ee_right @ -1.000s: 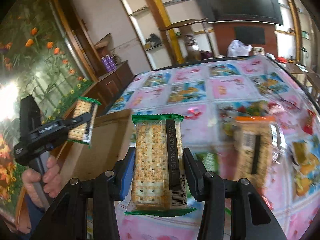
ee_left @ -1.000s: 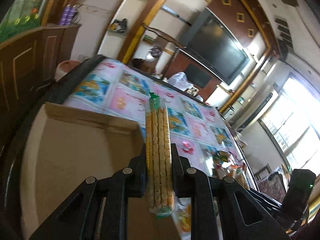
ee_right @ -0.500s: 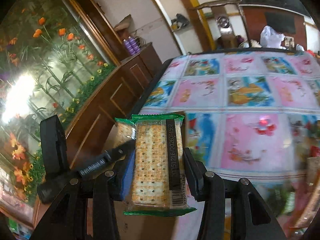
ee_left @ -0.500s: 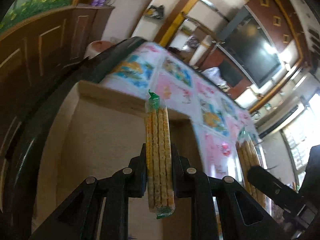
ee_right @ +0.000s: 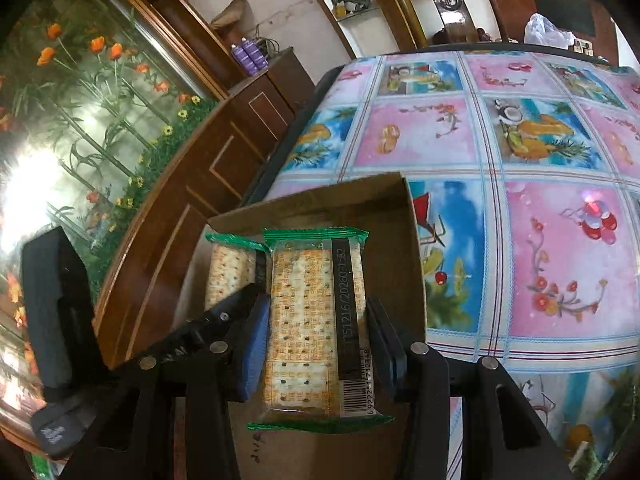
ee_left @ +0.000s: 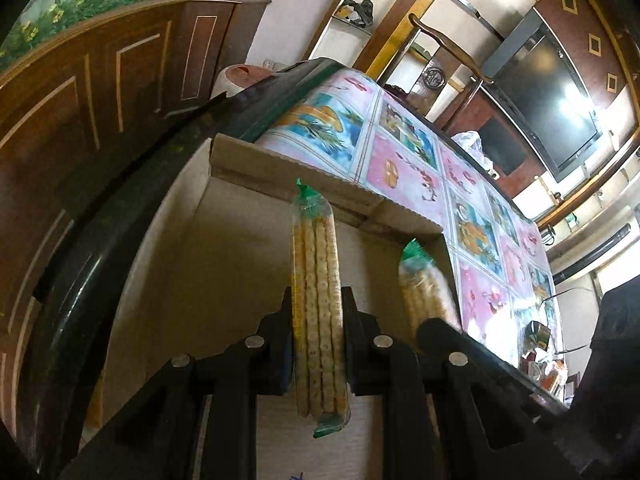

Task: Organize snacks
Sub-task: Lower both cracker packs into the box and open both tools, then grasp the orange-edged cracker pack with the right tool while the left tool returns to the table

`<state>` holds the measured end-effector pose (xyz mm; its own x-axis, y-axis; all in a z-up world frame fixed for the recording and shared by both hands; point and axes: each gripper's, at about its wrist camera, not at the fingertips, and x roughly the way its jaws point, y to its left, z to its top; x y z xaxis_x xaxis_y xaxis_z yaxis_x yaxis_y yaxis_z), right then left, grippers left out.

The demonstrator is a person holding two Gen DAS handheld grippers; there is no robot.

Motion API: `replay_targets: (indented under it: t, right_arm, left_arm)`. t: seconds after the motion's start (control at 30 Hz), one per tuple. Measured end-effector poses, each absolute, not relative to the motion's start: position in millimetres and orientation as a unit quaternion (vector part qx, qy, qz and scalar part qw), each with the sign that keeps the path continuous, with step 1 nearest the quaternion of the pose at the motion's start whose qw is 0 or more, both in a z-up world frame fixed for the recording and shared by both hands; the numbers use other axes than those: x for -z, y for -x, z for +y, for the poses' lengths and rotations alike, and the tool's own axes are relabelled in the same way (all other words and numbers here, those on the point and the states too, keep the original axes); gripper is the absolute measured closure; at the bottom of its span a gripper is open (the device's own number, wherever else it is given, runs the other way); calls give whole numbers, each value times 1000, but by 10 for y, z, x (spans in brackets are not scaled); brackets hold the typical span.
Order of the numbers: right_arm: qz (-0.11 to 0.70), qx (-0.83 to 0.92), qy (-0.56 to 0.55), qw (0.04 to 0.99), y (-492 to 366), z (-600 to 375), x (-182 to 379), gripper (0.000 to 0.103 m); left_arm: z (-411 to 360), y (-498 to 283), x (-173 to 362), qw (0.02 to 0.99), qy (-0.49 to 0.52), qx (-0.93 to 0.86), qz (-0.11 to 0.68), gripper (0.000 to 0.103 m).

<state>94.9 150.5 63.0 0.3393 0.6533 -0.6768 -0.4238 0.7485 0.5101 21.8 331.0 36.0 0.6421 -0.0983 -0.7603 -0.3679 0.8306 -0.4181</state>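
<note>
Two cracker packs [ee_right: 316, 320] [ee_right: 230, 272], one per gripper, over one cardboard box [ee_right: 384, 216].

We see a table [ee_right: 280, 160] with a dark rim, covered by a glossy cloth [ee_right: 560, 240] printed in pink and blue squares of fruit and flowers. An open cardboard box [ee_right: 396, 248] sits directly on it at the near left corner. A few small snack packets [ee_left: 538, 334] lie farther along the cloth, too small to identify.
</note>
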Motion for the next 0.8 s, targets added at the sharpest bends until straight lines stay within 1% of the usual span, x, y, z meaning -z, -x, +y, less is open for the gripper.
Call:
replay_targets:
  t: [0.2, 0.47, 0.53, 0.6, 0.8]
  right_arm:
    - [471, -328, -102, 812, -909, 1555, -523, 52]
    - [471, -327, -95, 814, -874, 1567, -519, 51]
    - [470, -330, -96, 813, -849, 1552, -525, 51]
    - [467, -336, -99, 812, -808, 1511, -553, 51]
    - [430, -349, -121, 824, -615, 1075, -703, 50]
  left_arm:
    - [3322, -208, -374, 862, 281, -83, 414, 84]
    - [3326, -221, -387, 864, 279, -86, 411, 84]
    - [3335, -209, -393, 864, 280, -87, 409, 80]
    - [3349, -190, -419, 867, 283, -89, 400, 62]
    - [3300, -104, -607, 890, 279, -74, 353, 54]
